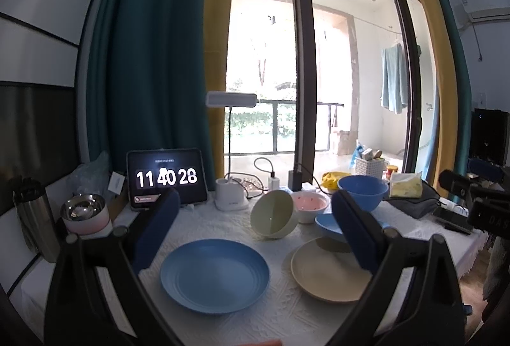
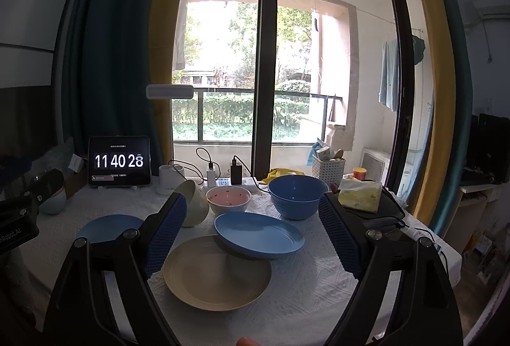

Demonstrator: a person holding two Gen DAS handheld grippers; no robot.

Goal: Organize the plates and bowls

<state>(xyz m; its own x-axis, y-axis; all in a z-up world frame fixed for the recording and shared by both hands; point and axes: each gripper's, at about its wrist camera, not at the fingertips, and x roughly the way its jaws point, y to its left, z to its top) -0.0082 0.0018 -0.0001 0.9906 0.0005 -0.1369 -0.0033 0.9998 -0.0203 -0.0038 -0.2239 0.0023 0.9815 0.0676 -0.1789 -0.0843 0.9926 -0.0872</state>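
On the white tablecloth lie a round blue plate [image 1: 214,275] [image 2: 108,228] at the left and a beige plate [image 1: 330,271] [image 2: 217,272] to its right. A second blue plate [image 2: 258,235] [image 1: 328,226] rests tilted on the beige plate's far edge. Behind them a cream bowl [image 1: 273,218] [image 2: 194,207] lies tipped on its side against a pink bowl [image 1: 309,205] [image 2: 228,200]. A large blue bowl [image 1: 362,192] [image 2: 297,196] stands upright at the right. My left gripper [image 1: 253,234] hovers open above the plates. My right gripper [image 2: 255,237] is open too, nothing held.
A tablet clock [image 1: 165,178] [image 2: 119,161], white lamp base [image 1: 229,194], power strip with chargers [image 2: 229,180], tissue pack [image 2: 360,194], white basket [image 2: 328,169] and a steel bowl [image 1: 83,208] line the table's back and sides. The window stands behind.
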